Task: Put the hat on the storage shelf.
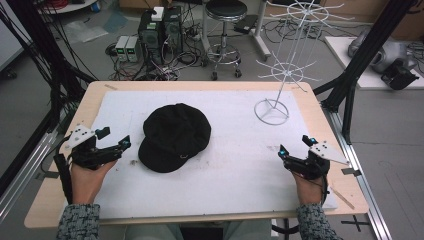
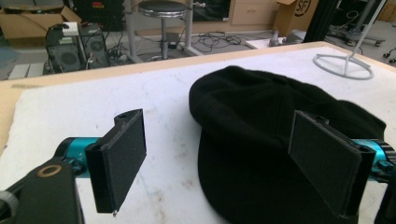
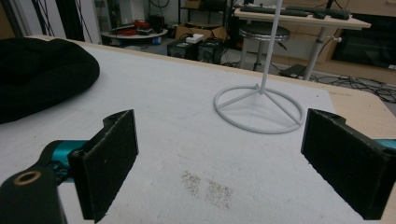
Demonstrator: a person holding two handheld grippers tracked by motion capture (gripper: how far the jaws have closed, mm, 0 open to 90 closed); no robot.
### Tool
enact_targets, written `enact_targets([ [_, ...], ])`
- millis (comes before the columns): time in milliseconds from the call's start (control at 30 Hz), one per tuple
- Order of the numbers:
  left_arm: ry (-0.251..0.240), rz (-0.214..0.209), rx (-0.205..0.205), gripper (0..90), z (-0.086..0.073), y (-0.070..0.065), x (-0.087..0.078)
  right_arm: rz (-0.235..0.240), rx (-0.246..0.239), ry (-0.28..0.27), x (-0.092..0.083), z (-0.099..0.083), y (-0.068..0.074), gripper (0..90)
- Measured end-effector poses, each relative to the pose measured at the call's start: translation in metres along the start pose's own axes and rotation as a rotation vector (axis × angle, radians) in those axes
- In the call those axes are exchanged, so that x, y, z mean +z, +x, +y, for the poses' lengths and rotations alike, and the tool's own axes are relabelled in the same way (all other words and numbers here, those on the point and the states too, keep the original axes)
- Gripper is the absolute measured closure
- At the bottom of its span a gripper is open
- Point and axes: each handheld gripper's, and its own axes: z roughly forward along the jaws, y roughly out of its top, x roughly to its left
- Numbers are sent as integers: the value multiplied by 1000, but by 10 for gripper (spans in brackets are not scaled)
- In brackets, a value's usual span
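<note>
Black cap (image 1: 174, 136), just beside left gripper (image 1: 116, 138)

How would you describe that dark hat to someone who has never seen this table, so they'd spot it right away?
Start at the wooden table covered by a white mat. Left of the mat's middle, in front of the left gripper, lies a black cap with a soft round crown and a short brim. It is the one dark, soft thing on the mat; its neighbour, the white wire rack, stands tall and thin at the far right.
</note>
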Motion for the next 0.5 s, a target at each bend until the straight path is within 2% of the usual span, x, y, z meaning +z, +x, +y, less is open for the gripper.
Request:
enact_targets([
  [100, 12, -2, 26, 192, 11, -4, 7, -2, -1, 3, -1, 0, -1, 100],
  [267, 0, -9, 80, 192, 30, -14, 21, -1, 4, 6, 0, -1, -3, 100],
  [500, -24, -30, 91, 192, 48, -24, 42, 9, 9, 14, 1, -2, -2, 100],
])
